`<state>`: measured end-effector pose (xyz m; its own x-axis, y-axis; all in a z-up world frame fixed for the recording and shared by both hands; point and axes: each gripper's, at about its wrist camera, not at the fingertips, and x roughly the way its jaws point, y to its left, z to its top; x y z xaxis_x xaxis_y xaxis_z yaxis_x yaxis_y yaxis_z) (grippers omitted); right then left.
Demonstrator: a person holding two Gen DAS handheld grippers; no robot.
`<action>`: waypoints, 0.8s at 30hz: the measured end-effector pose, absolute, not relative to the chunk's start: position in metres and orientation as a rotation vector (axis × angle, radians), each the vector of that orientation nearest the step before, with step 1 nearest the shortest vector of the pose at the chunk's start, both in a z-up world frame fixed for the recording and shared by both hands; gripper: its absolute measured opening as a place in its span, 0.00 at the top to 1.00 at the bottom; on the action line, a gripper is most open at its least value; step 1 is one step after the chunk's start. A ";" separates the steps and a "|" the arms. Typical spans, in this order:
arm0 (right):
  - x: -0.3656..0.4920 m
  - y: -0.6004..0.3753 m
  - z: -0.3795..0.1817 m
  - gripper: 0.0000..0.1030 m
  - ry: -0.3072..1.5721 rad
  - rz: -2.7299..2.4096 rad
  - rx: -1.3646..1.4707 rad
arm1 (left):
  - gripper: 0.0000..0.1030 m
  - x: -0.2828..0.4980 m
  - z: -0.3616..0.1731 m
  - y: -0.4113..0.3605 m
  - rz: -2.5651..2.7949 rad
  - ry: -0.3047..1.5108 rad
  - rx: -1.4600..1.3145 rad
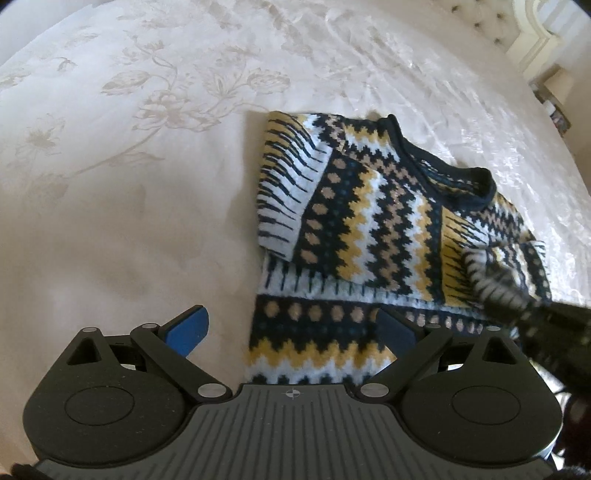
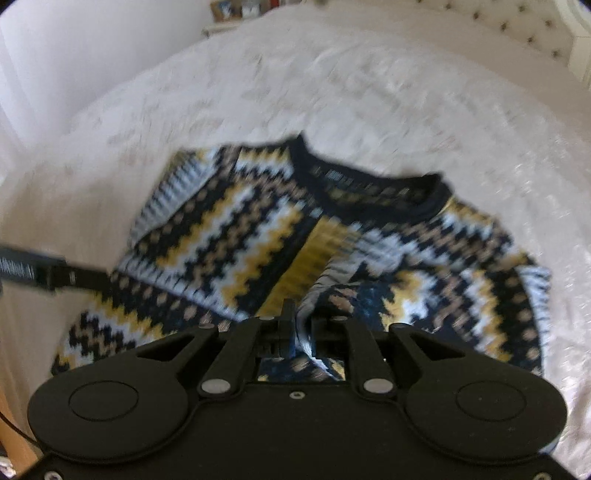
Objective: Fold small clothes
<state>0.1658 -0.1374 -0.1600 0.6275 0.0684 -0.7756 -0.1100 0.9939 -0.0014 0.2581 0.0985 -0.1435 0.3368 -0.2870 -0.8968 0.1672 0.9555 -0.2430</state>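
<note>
Sweater (image 1: 369, 221) flat on bed; left gripper (image 1: 291, 328) fingers spread wide, empty; right gripper (image 2: 295, 325) fingers pinch sleeve.

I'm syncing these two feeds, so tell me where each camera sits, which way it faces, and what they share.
Left wrist: rides the left hand-held gripper, open, looking down over the patterned knit sweater on the cream bedspread; the other gripper intrudes at right.
Right wrist: rides the right hand-held gripper, shut on a sweater sleeve, facing the navy collar and tufted headboard.
Shared: sweater, bedspread, headboard.
</note>
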 end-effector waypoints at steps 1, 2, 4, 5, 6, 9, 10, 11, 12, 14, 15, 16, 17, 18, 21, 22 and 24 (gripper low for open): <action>0.165 -0.134 -0.165 0.76 0.906 0.099 -0.049 | 0.04 0.262 -0.145 0.098 -0.308 1.195 -0.109; 0.165 -0.131 -0.168 0.65 0.917 0.098 -0.041 | 0.04 0.265 -0.146 0.096 -0.319 1.197 -0.102; 0.160 -0.128 -0.173 0.49 0.937 0.108 -0.007 | 0.04 0.272 -0.148 0.091 -0.343 1.196 -0.094; 0.157 -0.127 -0.174 0.46 0.945 0.112 0.002 | 0.04 0.275 -0.149 0.087 -0.355 1.194 -0.093; 0.154 -0.125 -0.175 0.45 0.952 0.113 0.002 | 0.04 0.279 -0.151 0.082 -0.368 1.193 -0.088; 0.145 -0.125 -0.176 0.45 0.982 0.119 0.021 | 0.04 0.288 -0.157 0.063 -0.401 1.191 -0.063; 0.142 -0.126 -0.175 0.44 0.986 0.118 0.030 | 0.04 0.292 -0.160 0.056 -0.409 1.192 -0.051; 0.140 -0.126 -0.174 0.43 0.990 0.119 0.038 | 0.04 0.294 -0.163 0.050 -0.414 1.191 -0.037; 0.137 -0.127 -0.173 0.42 0.992 0.123 0.048 | 0.04 0.297 -0.167 0.043 -0.416 1.190 -0.018; 0.131 -0.130 -0.166 0.42 0.987 0.140 0.069 | 0.04 0.302 -0.175 0.033 -0.414 1.194 0.015; 0.128 -0.132 -0.162 0.42 0.978 0.145 0.073 | 0.04 0.305 -0.181 0.030 -0.410 1.201 0.031; 0.124 -0.134 -0.157 0.42 0.961 0.144 0.072 | 0.04 0.307 -0.186 0.028 -0.406 1.213 0.045; 0.120 -0.138 -0.152 0.42 0.941 0.134 0.071 | 0.04 0.309 -0.192 0.027 -0.403 1.226 0.058; 0.118 -0.144 -0.148 0.40 0.919 0.113 0.074 | 0.04 0.309 -0.198 0.025 -0.406 1.233 0.076; 0.121 -0.168 -0.144 0.36 0.878 0.002 0.107 | 0.01 0.307 -0.206 0.018 -0.423 1.229 0.141; 0.124 -0.179 -0.145 0.36 0.872 -0.041 0.128 | 0.01 0.306 -0.207 0.016 -0.418 1.229 0.154; 0.133 -0.200 -0.148 0.36 0.875 -0.118 0.177 | 0.00 0.307 -0.208 0.014 -0.403 1.231 0.157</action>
